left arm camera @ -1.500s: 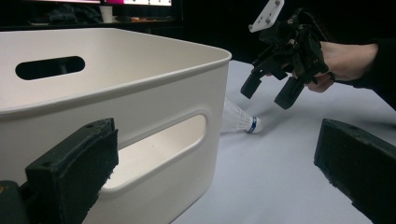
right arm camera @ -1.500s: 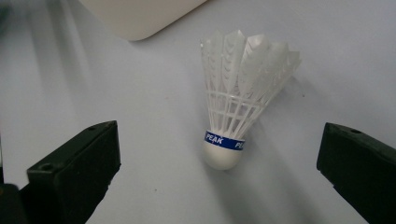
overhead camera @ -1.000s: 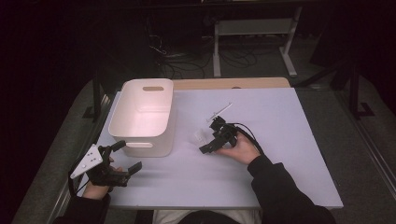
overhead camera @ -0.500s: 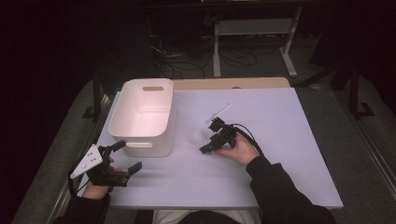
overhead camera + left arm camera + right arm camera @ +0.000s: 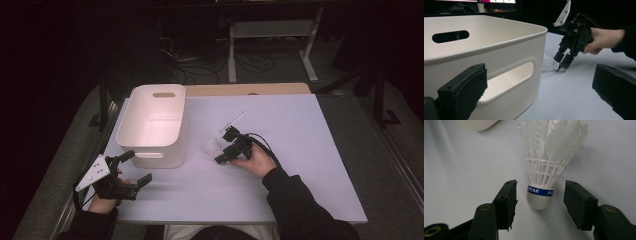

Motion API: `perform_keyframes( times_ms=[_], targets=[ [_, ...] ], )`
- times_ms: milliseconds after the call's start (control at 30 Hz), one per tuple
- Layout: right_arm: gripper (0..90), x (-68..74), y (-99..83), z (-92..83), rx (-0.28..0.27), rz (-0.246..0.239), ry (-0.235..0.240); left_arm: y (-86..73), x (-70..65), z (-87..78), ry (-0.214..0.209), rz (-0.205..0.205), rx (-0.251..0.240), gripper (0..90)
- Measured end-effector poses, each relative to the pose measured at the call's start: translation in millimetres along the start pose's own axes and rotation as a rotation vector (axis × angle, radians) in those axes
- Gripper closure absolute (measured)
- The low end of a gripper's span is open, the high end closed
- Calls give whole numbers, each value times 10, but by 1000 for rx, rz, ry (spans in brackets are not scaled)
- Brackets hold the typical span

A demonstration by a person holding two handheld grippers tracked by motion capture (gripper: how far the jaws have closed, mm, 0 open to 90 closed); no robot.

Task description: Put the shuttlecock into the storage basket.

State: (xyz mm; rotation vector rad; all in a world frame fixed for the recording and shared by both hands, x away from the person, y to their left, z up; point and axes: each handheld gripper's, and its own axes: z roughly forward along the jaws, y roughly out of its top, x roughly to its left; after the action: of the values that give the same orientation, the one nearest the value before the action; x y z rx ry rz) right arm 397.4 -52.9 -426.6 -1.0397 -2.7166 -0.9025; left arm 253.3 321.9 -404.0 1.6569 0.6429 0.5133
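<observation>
Right now a white plastic shuttlecock lies on its side on the pale desk, its rounded cap, ringed by a blue band with white lettering, pointing toward the right hand-held gripper and its skirt fanning away from it. That hand-held gripper has its two black jaws set either side of the cap; they have just been closing, yet a gap shows on each side and neither pad touches the cap, so nothing is gripped. In the high view the shuttlecock sits near the middle of the desk, just beside the right-hand wall of a white bin, and the right hand-held gripper reaches it from the person's right hand, whose dark sleeve comes up from the bottom edge. The left gripper view shows the same jaws angled down over the cap next to the bin, which has slot handles in its walls. The left hand-held gripper rests at the desk's near left corner, just in front of the bin, jaws spread wide and empty.
</observation>
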Motion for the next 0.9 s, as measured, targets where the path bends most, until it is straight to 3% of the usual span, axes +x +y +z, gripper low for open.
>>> perform_keyframes(
  times_ms=[167, 367, 900],
  targets=[
    [474, 3, 5, 12, -2, -4, -6, 0, 0, -1, 0, 0, -1, 0],
    [591, 9, 10, 42, 15, -14, -13, 0, -1, -1, -1, -1, 0, 0],
    [639, 22, 7, 21, 22, -30, -12, 0, 0, -1, -1, -1, 0, 0]
  ],
)
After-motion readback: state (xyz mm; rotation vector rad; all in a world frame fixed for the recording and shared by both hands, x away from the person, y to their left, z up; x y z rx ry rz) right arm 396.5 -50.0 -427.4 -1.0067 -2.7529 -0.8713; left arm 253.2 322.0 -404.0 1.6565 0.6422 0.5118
